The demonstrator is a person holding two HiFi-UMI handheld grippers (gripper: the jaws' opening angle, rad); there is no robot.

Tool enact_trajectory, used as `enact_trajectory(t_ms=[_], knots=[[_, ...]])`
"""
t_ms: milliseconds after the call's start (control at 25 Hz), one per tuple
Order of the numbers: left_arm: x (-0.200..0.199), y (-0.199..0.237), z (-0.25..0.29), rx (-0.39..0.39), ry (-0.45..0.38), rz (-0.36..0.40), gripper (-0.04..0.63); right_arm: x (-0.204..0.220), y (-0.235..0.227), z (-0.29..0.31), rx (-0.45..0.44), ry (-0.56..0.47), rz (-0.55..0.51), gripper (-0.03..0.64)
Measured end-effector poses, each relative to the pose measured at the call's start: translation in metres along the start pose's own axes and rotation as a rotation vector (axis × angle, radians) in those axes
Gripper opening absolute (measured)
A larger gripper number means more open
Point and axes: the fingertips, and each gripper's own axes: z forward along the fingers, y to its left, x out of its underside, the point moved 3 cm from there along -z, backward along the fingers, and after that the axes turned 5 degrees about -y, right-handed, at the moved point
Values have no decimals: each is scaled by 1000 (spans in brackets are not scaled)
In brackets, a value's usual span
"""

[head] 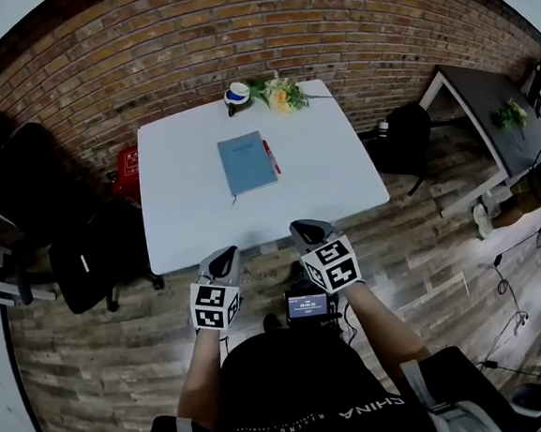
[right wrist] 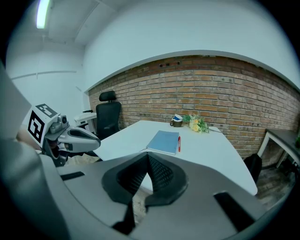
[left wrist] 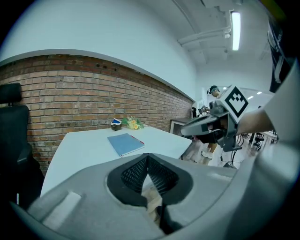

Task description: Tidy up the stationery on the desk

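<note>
On the left gripper (left wrist: pixel 147 158), jaws closed: mesh pads pressed together at the tips, nothing between them, nothing touched. Same on the right gripper (right wrist: pixel 146 161): pads meeting at the tips, empty, in contact with nothing. Both held side by side at the near edge of the white table (head: pixel 188 218), short of everything lying on it.

Straight ahead of both jaw pairs, well apart from them, near the middle of the tabletop: a blue notebook (head: pixel 247 162), closed and flat. Along its right-hand edge, just beside it or touching, hard to say which: a red pen (head: pixel 270 156). Farther ahead still, at the far edge by the brick wall (head: pixel 349 34): a mug (head: pixel 236 94) with a bunch of yellow flowers (head: pixel 282 95) next to it on the right.

Poking out at the notebook's near left corner, something thin, too small to identify. Mug contents not visible. Left of the jaws, beyond the table's side, a black office chair (head: pixel 32 184) and a red object (head: pixel 127 169), the latter largely covered by table and chair. Behind the jaws, at the person's waist, a small lit screen (head: pixel 307 304), print unreadable. Far right, a second table (head: pixel 486 97), cut off by the view's rim.
</note>
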Motion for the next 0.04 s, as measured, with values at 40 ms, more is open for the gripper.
enact_trajectory(t_ms=[40], knots=[[-1, 0, 0, 0, -2, 0, 11, -1, 0, 0, 0, 0, -1, 8]])
